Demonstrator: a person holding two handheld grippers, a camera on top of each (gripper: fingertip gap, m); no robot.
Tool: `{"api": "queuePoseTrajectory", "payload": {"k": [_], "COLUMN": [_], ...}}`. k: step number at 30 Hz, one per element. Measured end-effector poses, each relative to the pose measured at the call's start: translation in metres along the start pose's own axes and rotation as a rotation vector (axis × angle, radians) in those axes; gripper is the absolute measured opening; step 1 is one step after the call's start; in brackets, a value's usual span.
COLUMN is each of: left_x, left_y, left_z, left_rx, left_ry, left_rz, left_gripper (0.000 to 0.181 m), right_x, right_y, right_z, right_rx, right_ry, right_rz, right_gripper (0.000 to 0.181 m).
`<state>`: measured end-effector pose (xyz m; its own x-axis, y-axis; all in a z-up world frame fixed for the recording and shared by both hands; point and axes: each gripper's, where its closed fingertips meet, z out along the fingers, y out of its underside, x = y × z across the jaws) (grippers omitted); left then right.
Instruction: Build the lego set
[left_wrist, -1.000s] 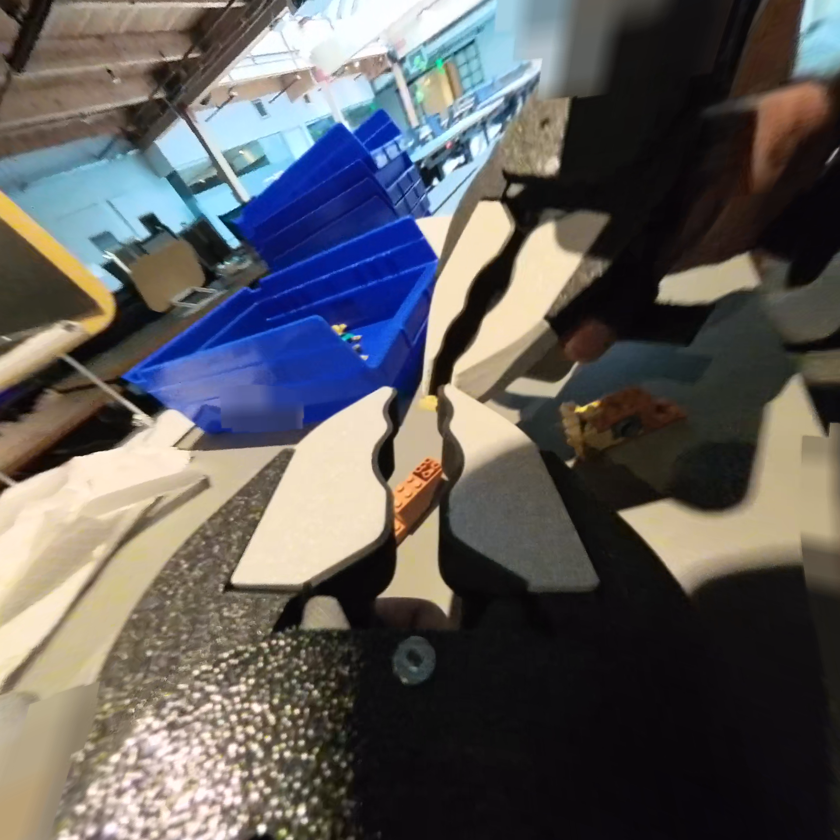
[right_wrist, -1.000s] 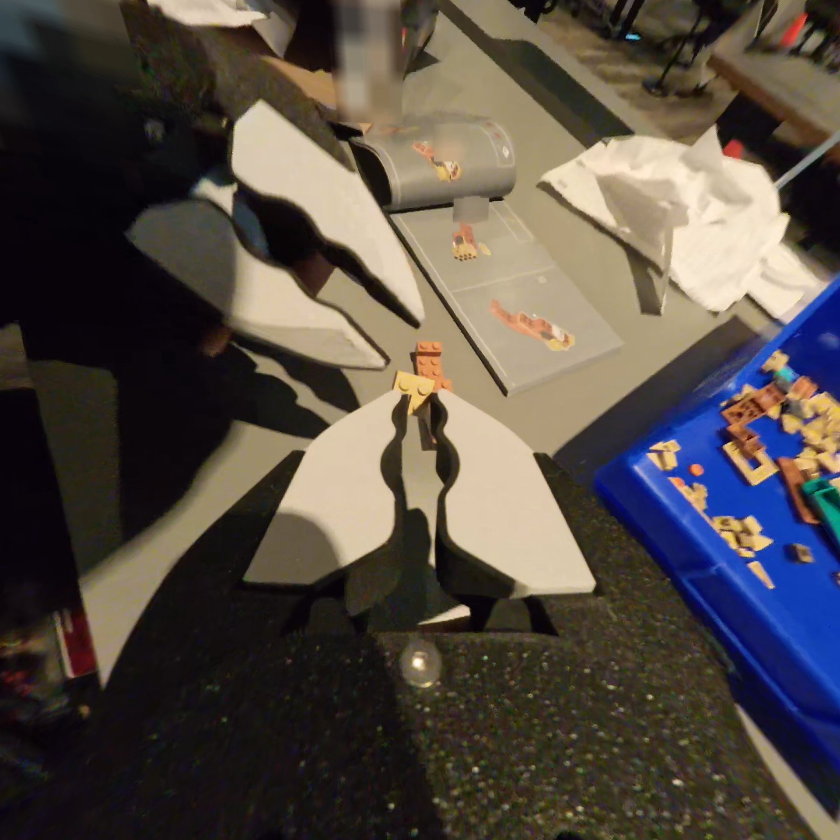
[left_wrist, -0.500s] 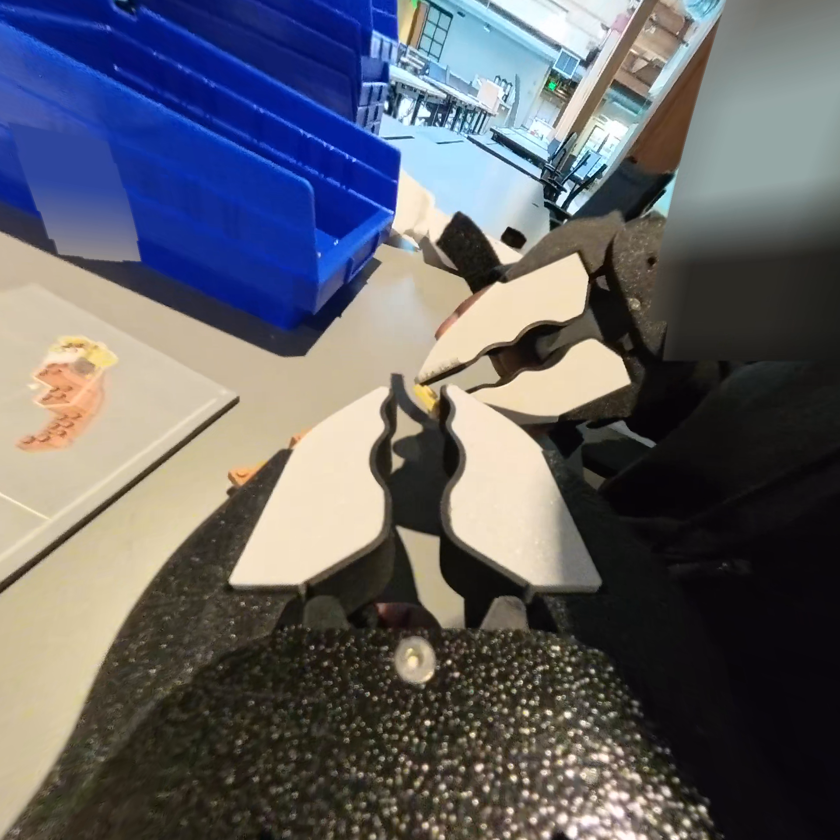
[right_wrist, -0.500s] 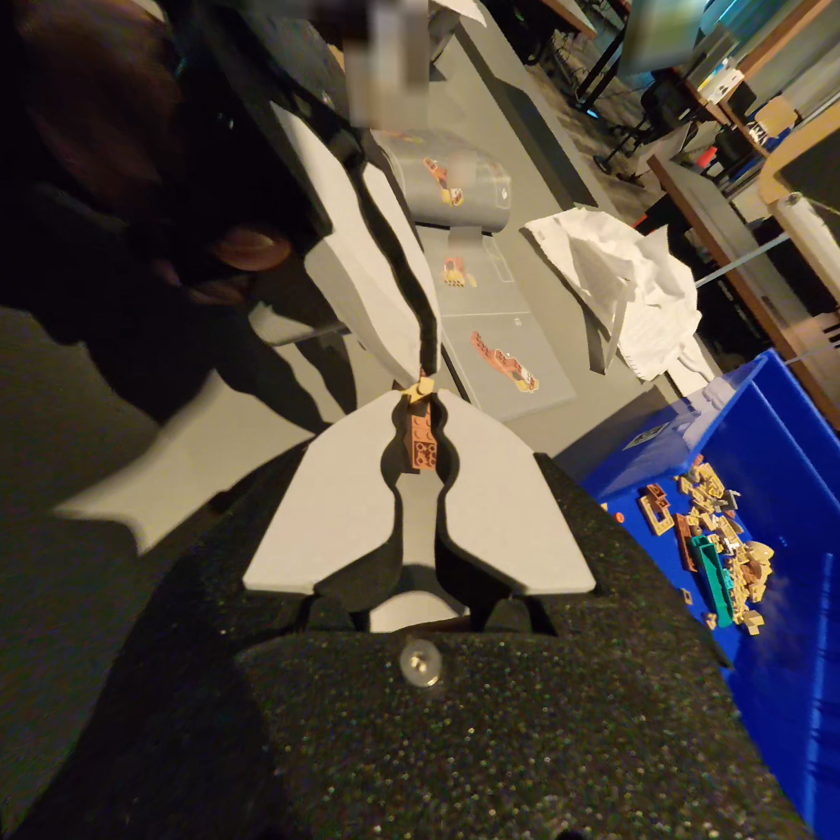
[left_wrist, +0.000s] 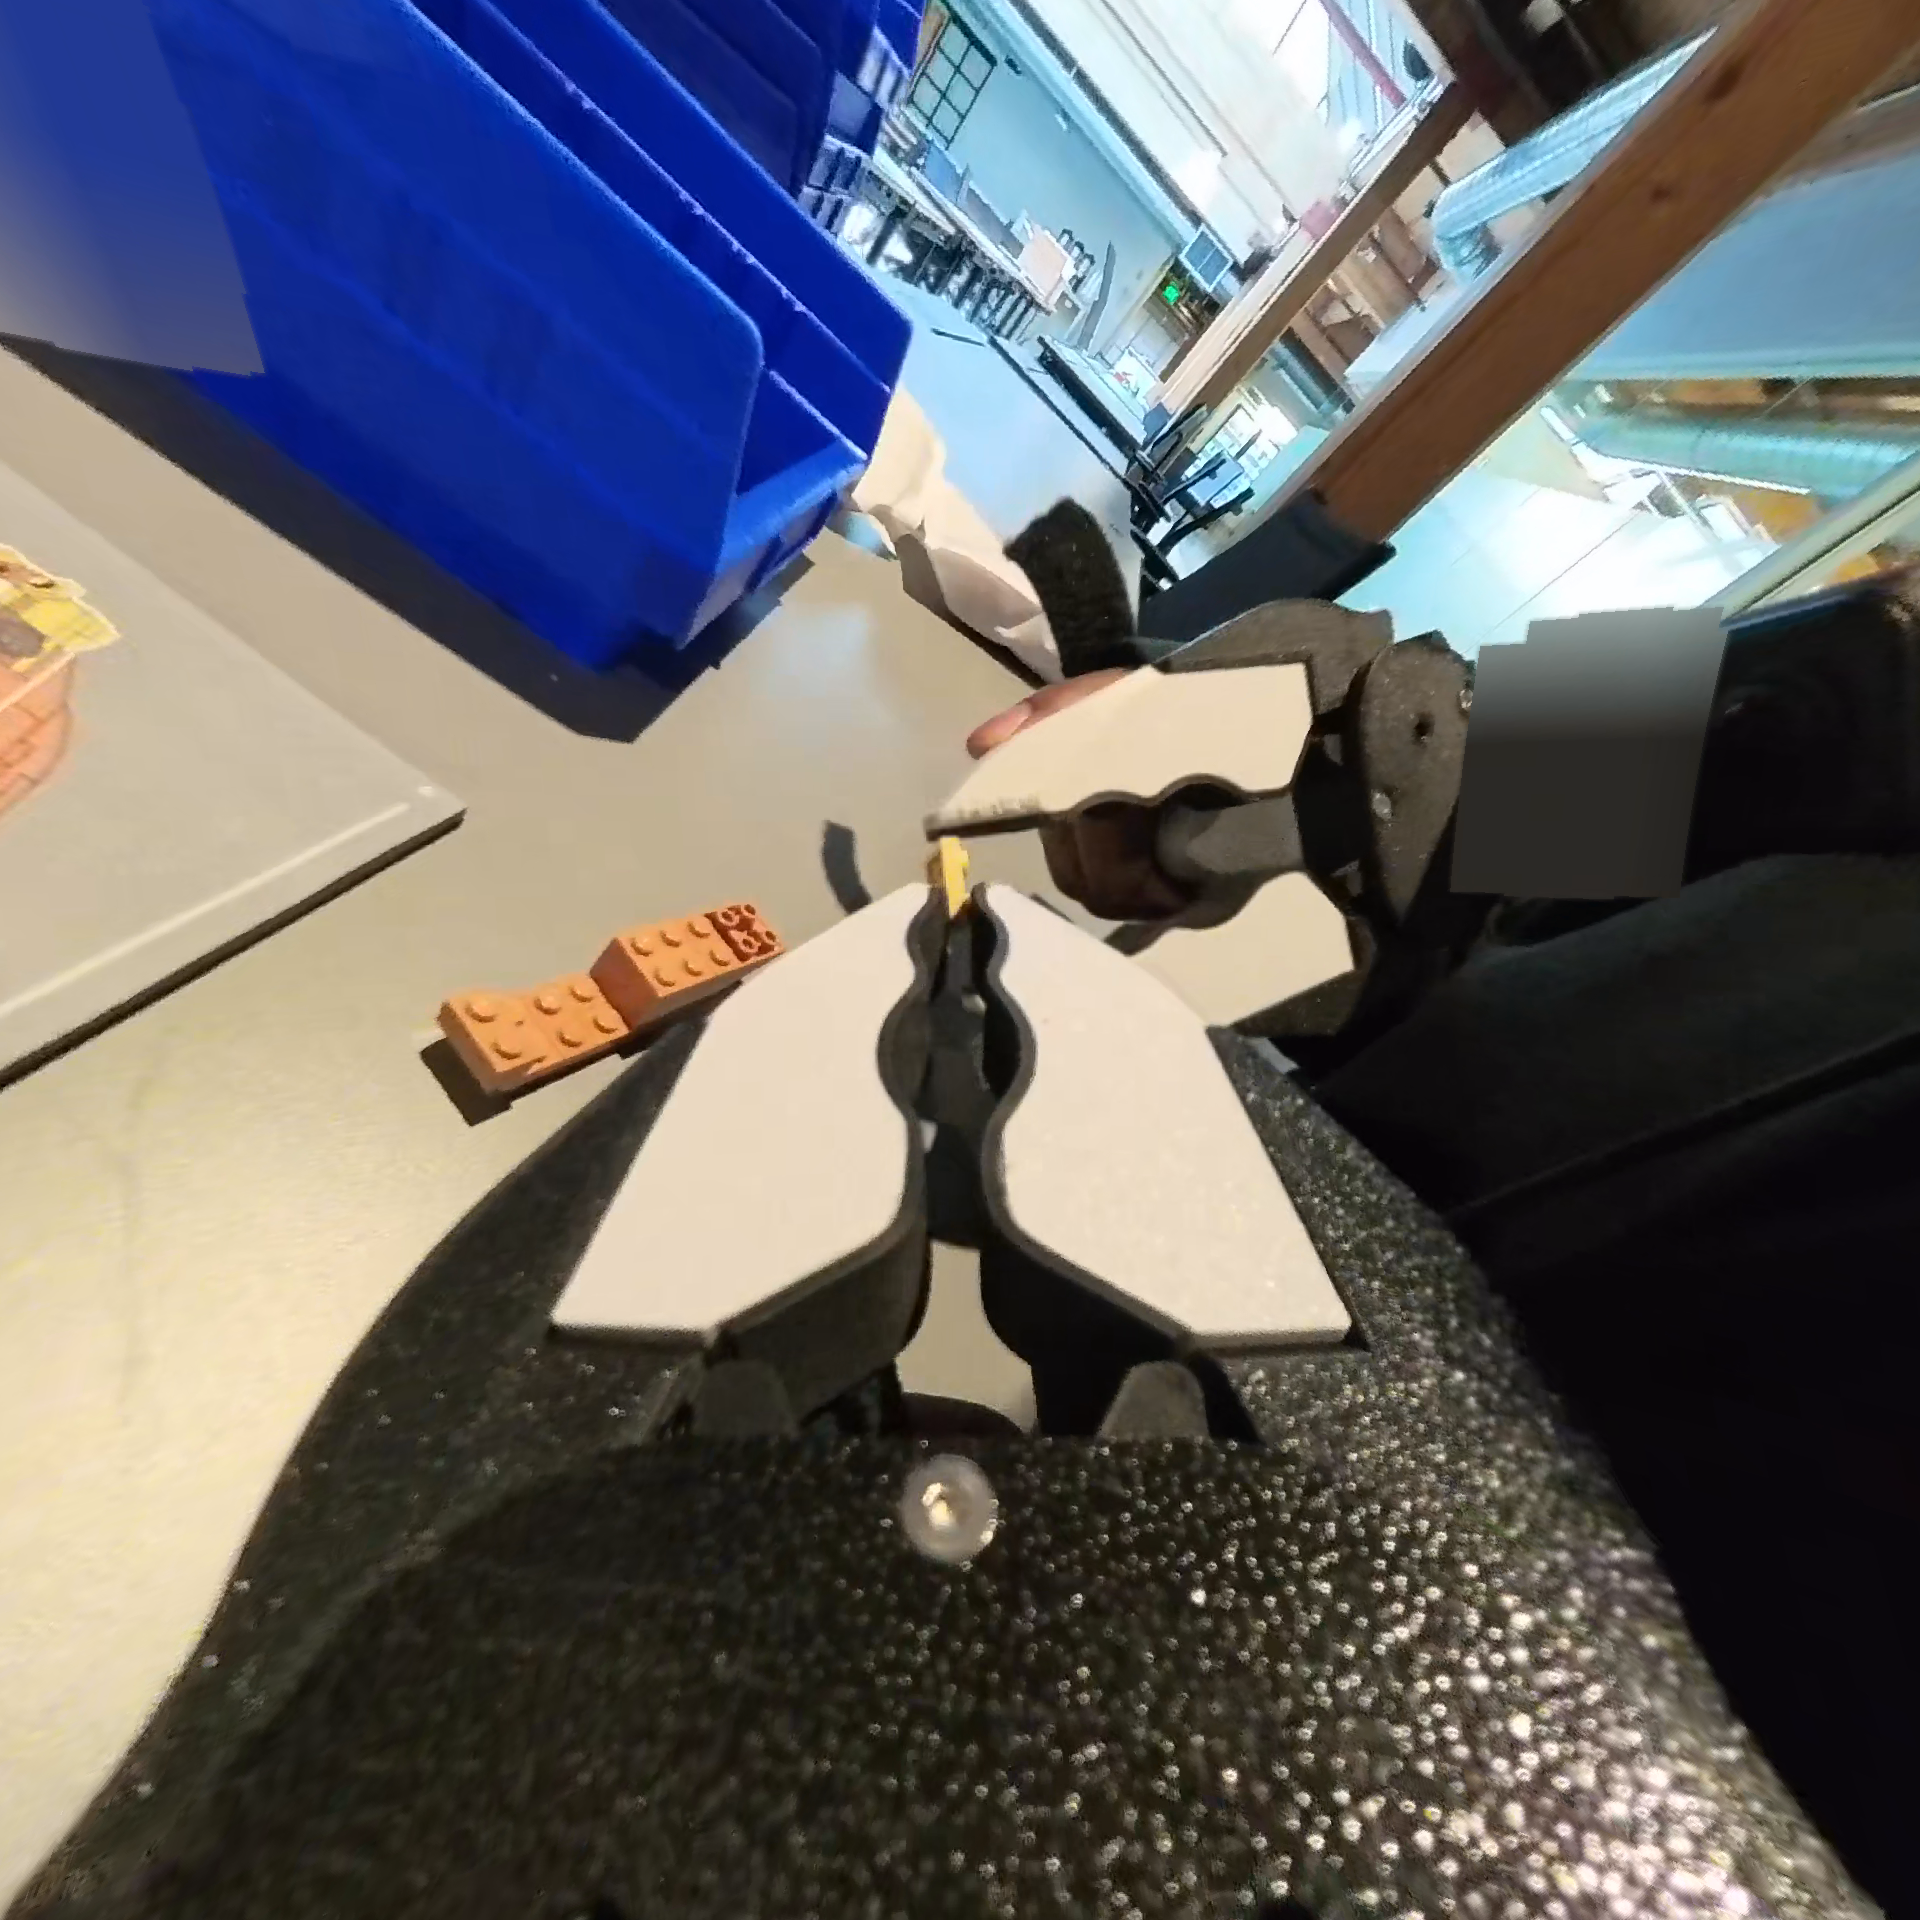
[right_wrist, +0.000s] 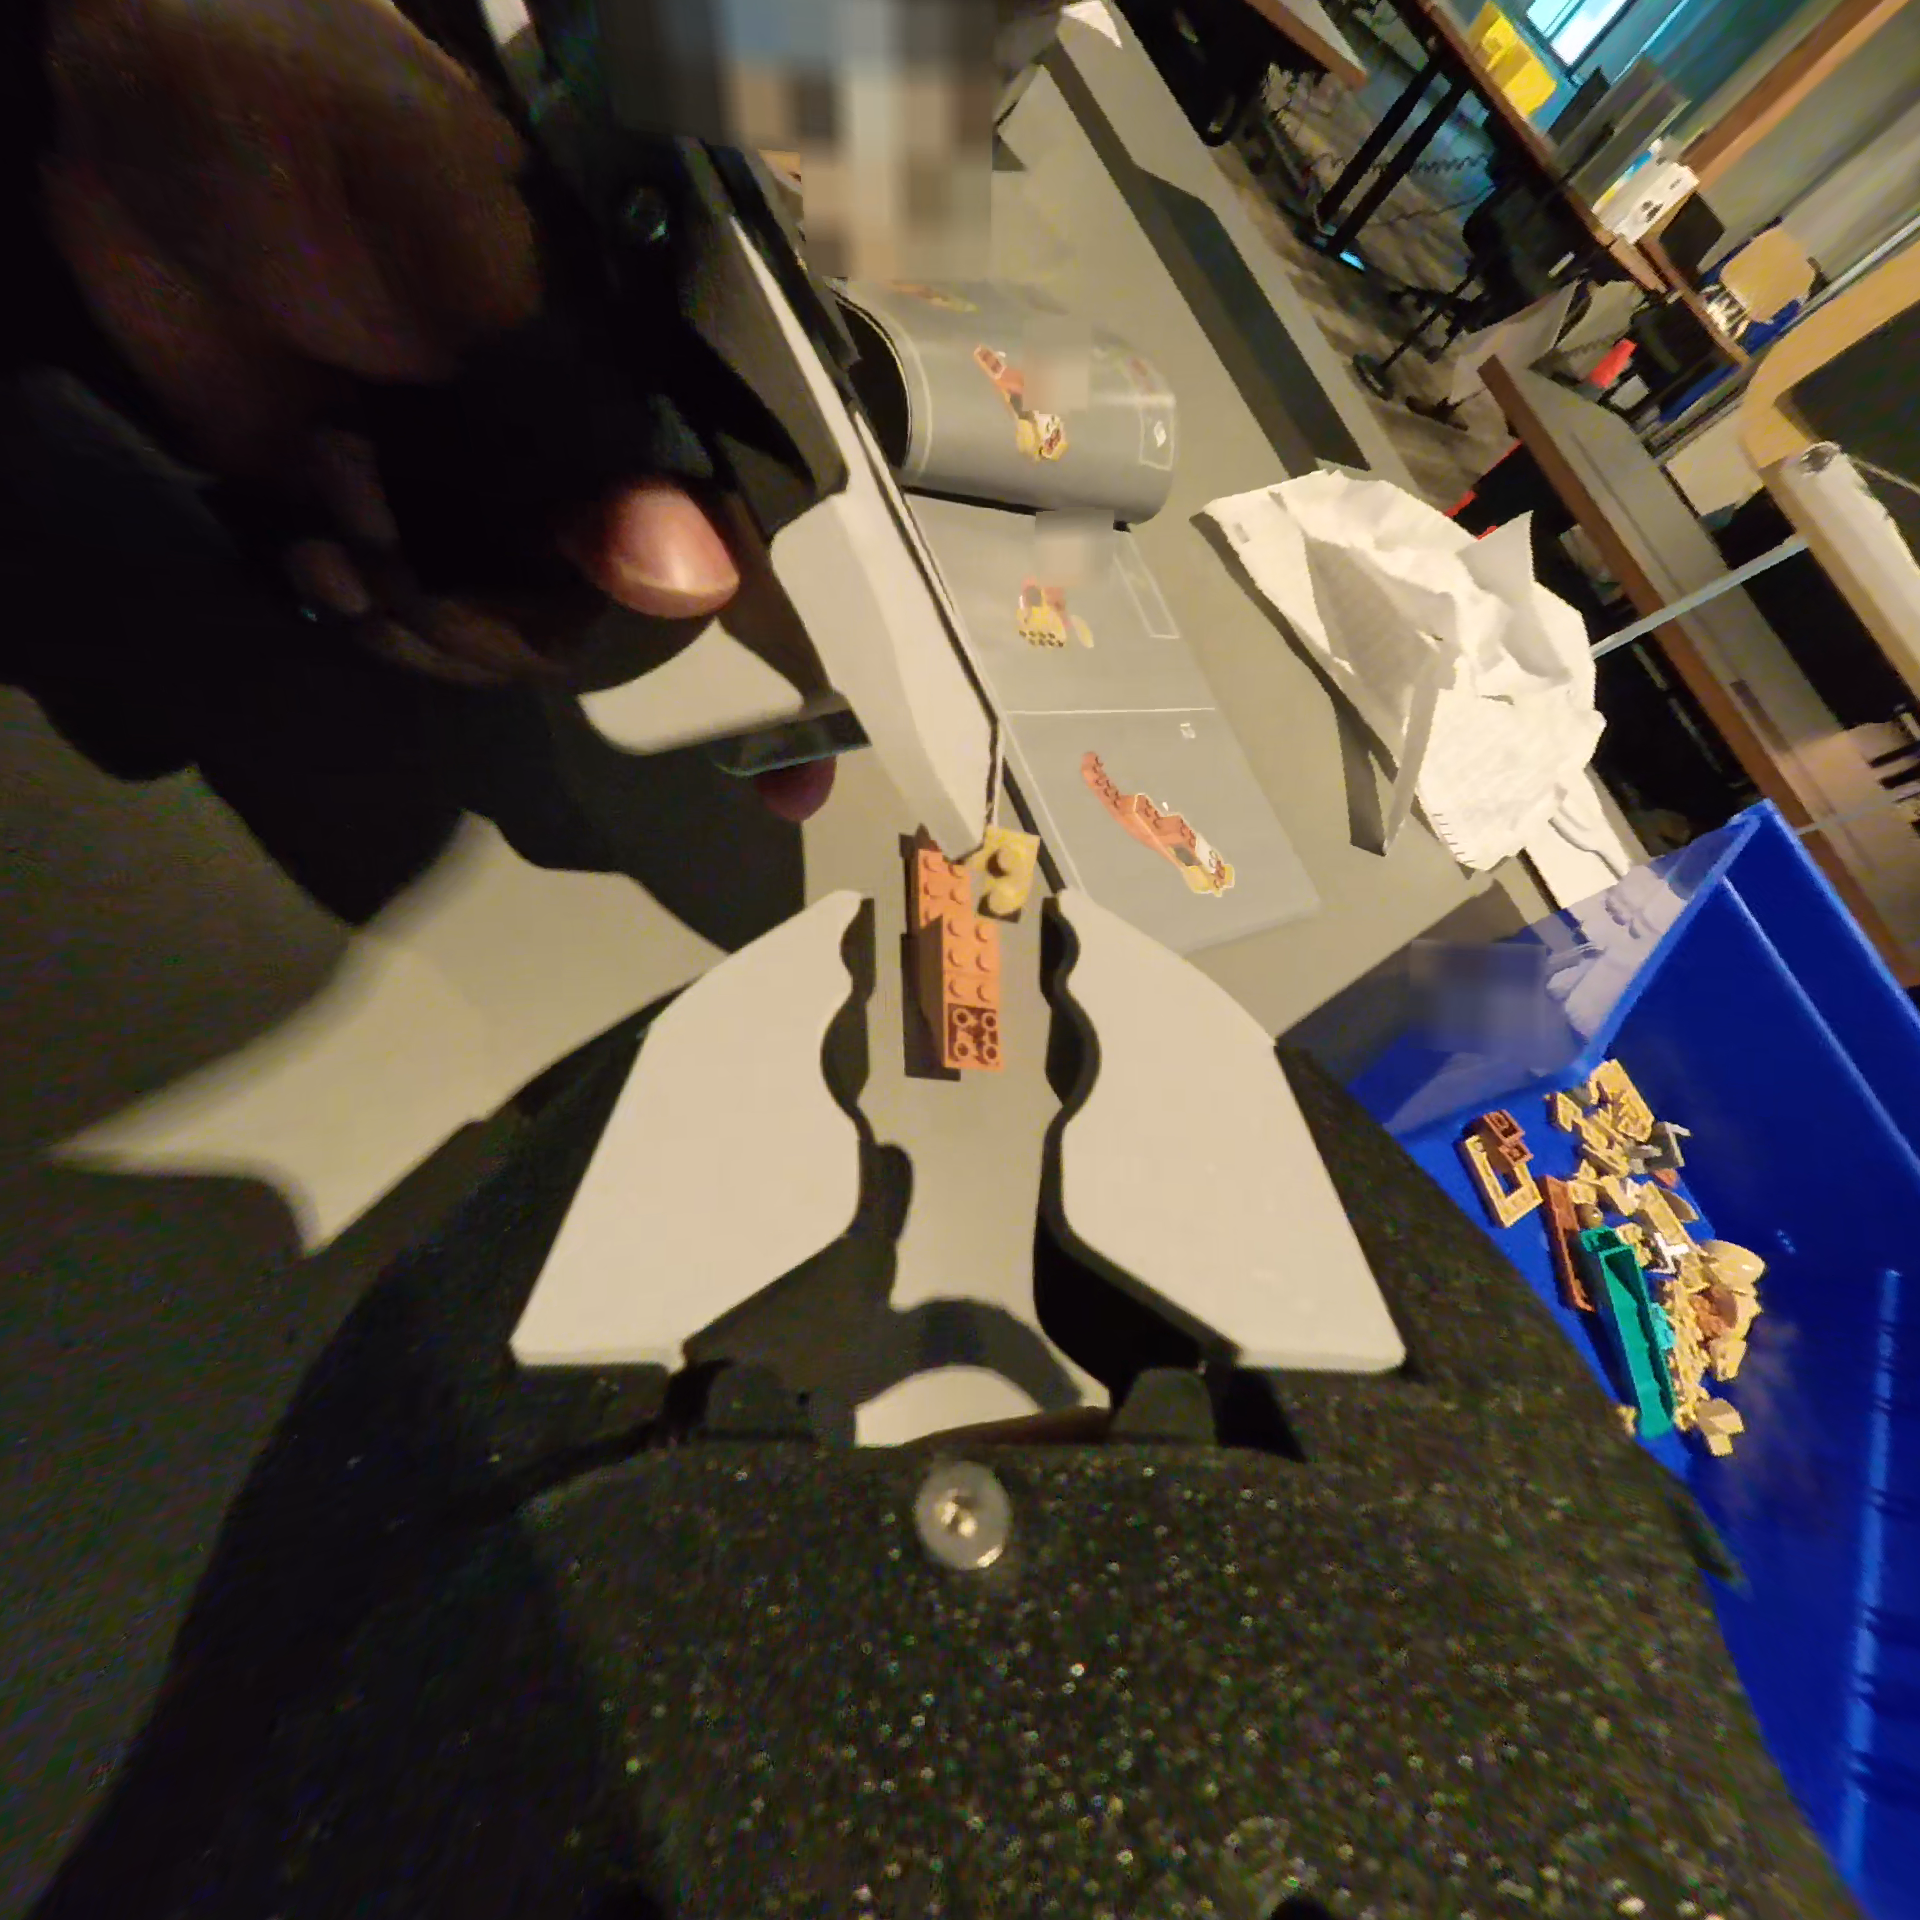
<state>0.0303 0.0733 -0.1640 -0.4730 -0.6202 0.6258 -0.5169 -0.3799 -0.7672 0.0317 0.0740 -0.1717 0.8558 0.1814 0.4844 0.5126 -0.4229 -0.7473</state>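
Note:
My left gripper (left_wrist: 951, 906) is shut on a small yellow piece (left_wrist: 953, 889) at its tips. An orange brick assembly (left_wrist: 613, 992) with one dark-brown end lies flat on the grey table, to the left of the left gripper. In the right wrist view my right gripper (right_wrist: 956, 920) is open, and the assembly (right_wrist: 961, 966) shows in the gap between its fingers without touching them. The left gripper (right_wrist: 982, 831) reaches in from the upper left and holds the yellow piece (right_wrist: 1008, 860) just over the assembly's far end. The right gripper's upper finger (left_wrist: 1132, 738) shows beyond the left tips.
A blue bin (right_wrist: 1766, 1039) with several loose pieces (right_wrist: 1621, 1226) stands to the right. Stacked blue bins (left_wrist: 499, 312) stand at the back. An instruction sheet (right_wrist: 1143, 800) lies beyond the bricks, with crumpled white paper (right_wrist: 1434, 644) beside it. Only a small space, under 4 cm, lies between the two pairs of fingers.
My right gripper has opened and let go of the orange assembly, which now lies on the table. The left gripper stays shut on the yellow piece.

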Motion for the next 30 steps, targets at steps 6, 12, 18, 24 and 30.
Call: {"api": "queuePoseTrajectory", "payload": {"k": [6, 12, 18, 24, 30], "left_x": [0.0, 0.021, 0.031, 0.034, 0.033], "left_y": [0.001, 0.023, 0.039, 0.041, 0.05], "left_z": [-0.006, -0.003, 0.003, 0.003, 0.008], "left_rx": [0.005, -0.123, -0.219, -0.247, -0.319], "left_ry": [0.011, 0.132, 0.184, 0.223, 0.224], "left_rz": [-0.027, -0.063, -0.075, -0.106, -0.126], "left_gripper": [0.003, 0.003, 0.004, 0.004, 0.004], "right_x": [0.003, -0.021, -0.031, -0.049, -0.058], "right_y": [0.029, 0.065, 0.068, 0.069, 0.065], "right_z": [-0.039, -0.085, -0.071, -0.063, -0.057], "right_rx": [-0.002, 0.117, 0.151, 0.135, 0.133], "right_ry": [-0.094, -0.469, -0.704, -0.871, -0.947], "right_rz": [-0.073, 0.018, -0.037, -0.137, -0.197], "right_gripper": [0.037, 0.041, 0.063, 0.074, 0.05]}}
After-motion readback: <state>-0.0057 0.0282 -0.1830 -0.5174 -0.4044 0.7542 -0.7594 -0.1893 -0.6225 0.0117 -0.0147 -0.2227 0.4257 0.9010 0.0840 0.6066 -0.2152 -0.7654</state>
